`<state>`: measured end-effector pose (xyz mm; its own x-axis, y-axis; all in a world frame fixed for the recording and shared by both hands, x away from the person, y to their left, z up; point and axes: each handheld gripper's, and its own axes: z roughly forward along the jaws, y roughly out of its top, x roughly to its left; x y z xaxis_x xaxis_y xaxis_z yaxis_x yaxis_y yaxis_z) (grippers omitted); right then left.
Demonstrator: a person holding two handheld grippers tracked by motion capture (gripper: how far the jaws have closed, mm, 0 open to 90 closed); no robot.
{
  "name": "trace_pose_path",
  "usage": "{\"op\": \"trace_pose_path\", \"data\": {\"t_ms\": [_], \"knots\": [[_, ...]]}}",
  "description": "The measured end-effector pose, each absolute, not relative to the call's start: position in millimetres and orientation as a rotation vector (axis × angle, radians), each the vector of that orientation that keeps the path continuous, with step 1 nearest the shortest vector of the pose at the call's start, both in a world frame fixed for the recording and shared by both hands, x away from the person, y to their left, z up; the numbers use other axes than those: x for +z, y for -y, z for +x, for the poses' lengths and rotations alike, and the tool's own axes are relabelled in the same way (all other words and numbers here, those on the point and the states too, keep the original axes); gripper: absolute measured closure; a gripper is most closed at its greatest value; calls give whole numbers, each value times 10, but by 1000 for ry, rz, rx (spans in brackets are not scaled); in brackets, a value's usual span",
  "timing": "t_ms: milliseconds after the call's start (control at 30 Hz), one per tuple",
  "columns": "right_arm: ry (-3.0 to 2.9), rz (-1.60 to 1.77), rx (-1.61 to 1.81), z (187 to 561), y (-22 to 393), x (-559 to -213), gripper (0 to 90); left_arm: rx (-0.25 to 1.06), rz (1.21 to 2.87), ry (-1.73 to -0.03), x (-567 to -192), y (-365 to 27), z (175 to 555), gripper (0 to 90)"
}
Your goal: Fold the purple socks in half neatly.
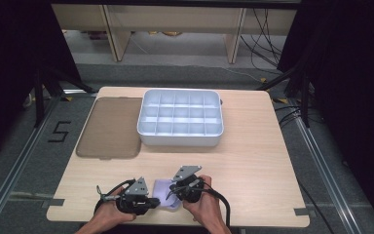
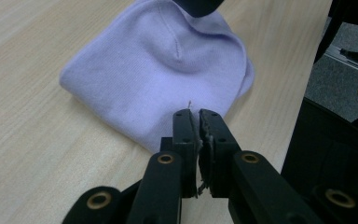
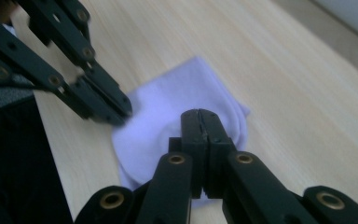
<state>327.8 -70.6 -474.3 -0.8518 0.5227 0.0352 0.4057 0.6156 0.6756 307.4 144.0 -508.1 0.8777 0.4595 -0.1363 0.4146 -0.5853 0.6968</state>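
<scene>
A folded lilac knit cloth lies flat near the table's front edge, between my two hands. My left gripper is shut, its tips resting over the cloth's near edge; from the right gripper view it touches the cloth's left corner. My right gripper is shut too, with its tips down on the middle of the cloth, where the fabric bulges a little. In the left gripper view it sits at the cloth's far side. Whether either pinches a fold I cannot tell.
A white compartment box stands at the middle back of the wooden table. A brownish translucent lid lies flat to its left. The table's front edge runs just below my hands.
</scene>
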Motion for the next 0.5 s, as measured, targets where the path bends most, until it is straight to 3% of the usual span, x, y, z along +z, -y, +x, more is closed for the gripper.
{"op": "trace_pose_path", "data": {"t_ms": [167,500], "knots": [[-2687,817,982,3392,613,-4835,900,71,2262,-627,-5086,-1438,3072,843],[-2639,910,945,3512,825,-4900,900,73,2254,-655,-5088,-1427,3048,833]]}}
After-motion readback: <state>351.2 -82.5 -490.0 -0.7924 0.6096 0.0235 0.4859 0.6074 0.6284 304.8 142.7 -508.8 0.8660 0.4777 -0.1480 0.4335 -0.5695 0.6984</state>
